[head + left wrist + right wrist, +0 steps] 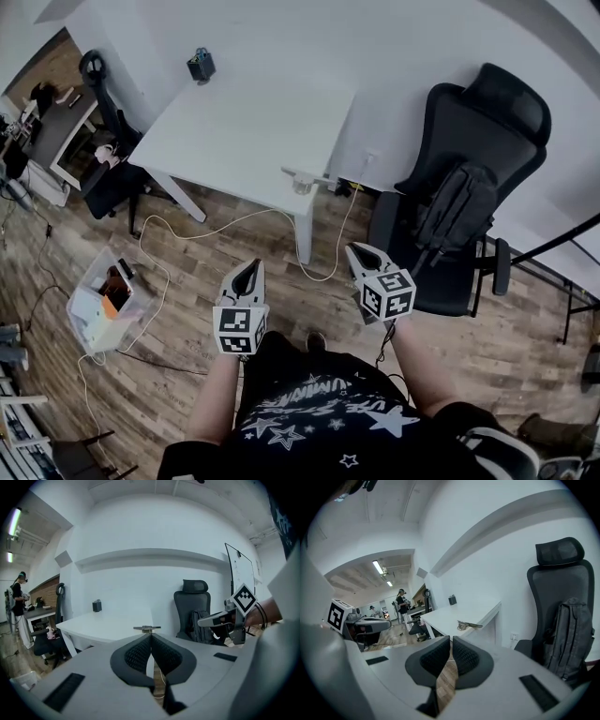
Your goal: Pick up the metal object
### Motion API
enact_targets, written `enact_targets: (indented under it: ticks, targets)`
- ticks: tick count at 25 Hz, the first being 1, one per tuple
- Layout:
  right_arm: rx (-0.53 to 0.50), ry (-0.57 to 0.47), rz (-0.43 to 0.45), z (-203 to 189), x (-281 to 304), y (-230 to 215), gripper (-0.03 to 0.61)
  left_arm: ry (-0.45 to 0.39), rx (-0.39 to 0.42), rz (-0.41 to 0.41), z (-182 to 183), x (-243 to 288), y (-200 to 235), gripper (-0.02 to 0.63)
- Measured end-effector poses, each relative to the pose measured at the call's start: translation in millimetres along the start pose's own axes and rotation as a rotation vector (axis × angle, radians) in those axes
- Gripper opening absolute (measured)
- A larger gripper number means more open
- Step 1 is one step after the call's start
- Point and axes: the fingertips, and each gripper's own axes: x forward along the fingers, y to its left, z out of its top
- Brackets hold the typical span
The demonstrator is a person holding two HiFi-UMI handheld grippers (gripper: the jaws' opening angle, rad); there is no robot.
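A small grey metal object [304, 178], a thin flat bar with a chunkier middle, lies at the near corner of the white rectangular table [234, 131]. The left gripper [250, 269] and right gripper [362, 253] are both held well short of it, each with its jaws together and nothing between them.

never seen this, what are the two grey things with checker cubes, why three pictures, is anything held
A person stands holding two hand-held tools, the left gripper and the right gripper; the marker cubes belong to them. The head view looks down from the person's head. The other two views come from a camera on each gripper, looking along its jaws. A white table carries a metal object at its near corner and a small dark object by the wall. Both grippers are shut and hold nothing.
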Motion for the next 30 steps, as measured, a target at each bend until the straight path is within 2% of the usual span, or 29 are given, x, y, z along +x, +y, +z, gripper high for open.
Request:
enact_targets:
  ticks: [12,20,26,27,28,30]
  targets:
    - [0.034,0.004,-0.119,7,22,-23,0.051,0.021,0.077,-0.126,12,67,14,0.02]
    - [0.088,-0.002,-0.24,25,59,-59,0.051,0.067,0.219,-0.264,24,151,34,0.021]
    - [0.143,-0.004,-0.331,29,88,-85,0.051,0.045,0.418,-0.307,35,216,44,0.027]
    - [0.153,-0.003,-0.344,28,92,-88,0.051,0.04,0.445,-0.32,36,225,43,0.052]
    - [0.163,-0.001,-0.356,27,95,-91,0.051,0.039,0.47,-0.335,36,233,43,0.109]
    - [0.179,0.002,-0.374,26,103,-96,0.051,0.043,0.52,-0.366,34,248,41,0.136]
